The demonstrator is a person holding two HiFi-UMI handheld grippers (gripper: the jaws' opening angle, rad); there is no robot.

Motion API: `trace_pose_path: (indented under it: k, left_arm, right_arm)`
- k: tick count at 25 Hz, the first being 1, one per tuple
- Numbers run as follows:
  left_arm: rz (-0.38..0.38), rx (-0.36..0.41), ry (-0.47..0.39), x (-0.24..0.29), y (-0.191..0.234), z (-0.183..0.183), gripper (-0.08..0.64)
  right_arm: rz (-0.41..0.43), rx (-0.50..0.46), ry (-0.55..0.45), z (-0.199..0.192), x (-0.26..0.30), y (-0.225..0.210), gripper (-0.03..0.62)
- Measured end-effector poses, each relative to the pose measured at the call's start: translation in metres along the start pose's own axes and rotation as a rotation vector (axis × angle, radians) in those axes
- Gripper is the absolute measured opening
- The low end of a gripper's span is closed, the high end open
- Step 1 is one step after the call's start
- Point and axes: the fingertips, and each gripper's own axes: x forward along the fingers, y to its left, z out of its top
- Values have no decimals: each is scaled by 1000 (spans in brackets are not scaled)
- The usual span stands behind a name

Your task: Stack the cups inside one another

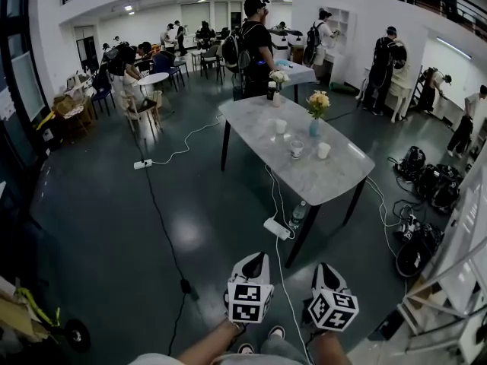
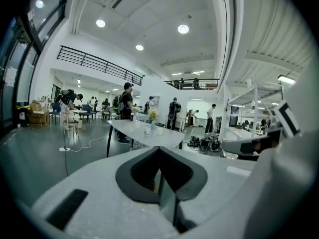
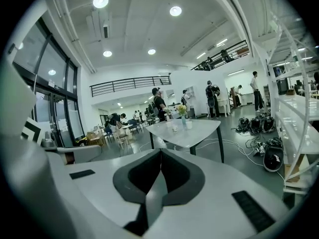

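White and small, three plain round cups stand upright on the grey, marble-patterned rectangular table [image 1: 323, 181] with black legs. They are apart from one another, none inside another. The far cup [image 1: 281, 126] sits near the table's middle. The middle cup [image 1: 296, 150] stands closer to the camera and shows a darker inside. The right cup [image 1: 324, 150] stands near it, towards the table's right edge. Finer detail on them is too small to tell.

Just beyond the two nearer cups, a slim blue vase [image 1: 314, 128] holds yellow and pale flowers [image 1: 318, 103]. At the table's far end are a second bunch of pale flowers [image 1: 278, 77] and a dark bottle [image 1: 271, 90].

Under the near end of the table, a white power strip [image 1: 277, 228] and a clear bottle [image 1: 298, 215] lie on the dark glossy floor, with white cables trailing past them. Black bags [image 1: 426, 179] are heaped on the floor to the right.

Both grippers are low in the head view, well apart from the table and pointing towards it. The left gripper [image 1: 255, 263] has its jaws pressed together with nothing between them, as its own view shows [image 2: 159, 153]. The right gripper [image 1: 323, 274] is likewise clenched on nothing [image 3: 160, 156]. Several people stand or sit at the room's far end.
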Motion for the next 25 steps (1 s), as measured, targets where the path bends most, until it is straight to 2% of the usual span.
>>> trace_pose_path:
  k: [13,25]
  left_arm:
    - [13,-13,21,45,28,-2,-5]
    - [18,3,24,137,45,31,-5]
  right_arm:
    - [-23,14,13,5,56,-15,8]
    - [8,-14,24,48,152,-31,8]
